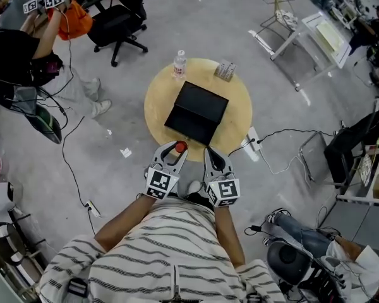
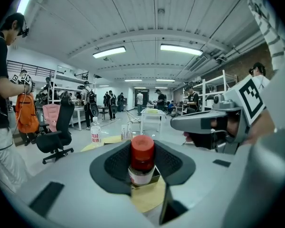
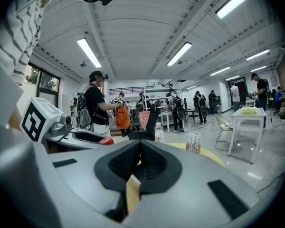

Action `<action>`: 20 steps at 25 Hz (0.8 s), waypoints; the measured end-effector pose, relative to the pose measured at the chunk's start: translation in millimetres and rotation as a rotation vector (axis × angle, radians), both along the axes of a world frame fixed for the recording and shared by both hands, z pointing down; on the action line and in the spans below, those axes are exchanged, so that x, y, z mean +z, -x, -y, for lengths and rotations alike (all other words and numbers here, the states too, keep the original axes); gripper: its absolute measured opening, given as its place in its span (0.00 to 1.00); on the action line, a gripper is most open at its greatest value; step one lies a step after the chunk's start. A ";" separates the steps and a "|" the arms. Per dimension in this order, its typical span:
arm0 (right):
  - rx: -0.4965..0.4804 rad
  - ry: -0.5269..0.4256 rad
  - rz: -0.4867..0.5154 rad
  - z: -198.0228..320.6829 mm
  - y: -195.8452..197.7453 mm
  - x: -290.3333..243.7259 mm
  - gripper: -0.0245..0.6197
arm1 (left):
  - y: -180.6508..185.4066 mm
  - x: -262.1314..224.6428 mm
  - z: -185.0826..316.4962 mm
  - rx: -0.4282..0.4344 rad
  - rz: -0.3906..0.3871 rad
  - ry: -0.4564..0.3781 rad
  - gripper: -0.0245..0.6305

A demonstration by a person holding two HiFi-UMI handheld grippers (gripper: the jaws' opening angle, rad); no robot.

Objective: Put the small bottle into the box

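Red cap and pale label: the small bottle (image 2: 142,161) stands clamped between the dark pads of the left hand-held gripper (image 1: 174,150). Only the left gripper view shows that grip plainly. In the head view just the cap peeks out, at the near edge of the round wooden desk (image 1: 156,100). The right hand-held gripper (image 3: 140,151) has its jaws together on nothing. The head view alone shows the black box (image 1: 198,111) at the desk's middle, with a water bottle (image 1: 179,64) and a small rack (image 1: 225,71) at the far edge. Around the desk are a grey floor (image 1: 196,17), a black office chair (image 1: 117,24) and a white table (image 3: 249,112).
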State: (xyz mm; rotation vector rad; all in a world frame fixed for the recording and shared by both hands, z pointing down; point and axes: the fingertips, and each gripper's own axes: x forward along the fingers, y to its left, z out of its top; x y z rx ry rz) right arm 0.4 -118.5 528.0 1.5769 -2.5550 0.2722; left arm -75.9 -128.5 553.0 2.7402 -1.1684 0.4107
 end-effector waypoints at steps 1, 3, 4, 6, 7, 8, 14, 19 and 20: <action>0.000 0.001 0.002 2.3 -2.4 0.0 0.06 | -2.6 0.4 1.4 0.001 0.002 0.002 0.27; -0.005 -0.003 0.005 6.7 -6.2 -1.1 0.06 | -7.3 0.6 4.9 0.000 0.009 0.004 0.27; -0.011 -0.008 0.005 8.7 -7.4 -1.5 0.06 | -8.9 0.8 7.0 -0.002 0.014 0.003 0.27; -0.020 -0.015 0.008 12.6 -10.8 -0.9 0.06 | -11.7 1.9 11.6 -0.011 0.025 0.003 0.27; -0.022 -0.015 0.011 14.7 -14.0 0.0 0.06 | -13.9 2.3 13.9 -0.016 0.029 0.001 0.27; -0.023 -0.013 0.014 16.7 -17.5 0.8 0.06 | -16.6 2.2 16.0 -0.019 0.031 0.000 0.27; -0.021 -0.004 0.027 24.2 -30.8 6.7 0.06 | -29.7 5.9 25.7 -0.018 0.043 0.003 0.27; -0.031 0.017 0.026 25.4 -37.9 14.2 0.06 | -35.9 11.8 32.1 -0.032 0.043 0.021 0.27; -0.031 0.021 0.026 25.6 -39.1 15.4 0.06 | -36.8 12.6 32.8 -0.034 0.043 0.023 0.27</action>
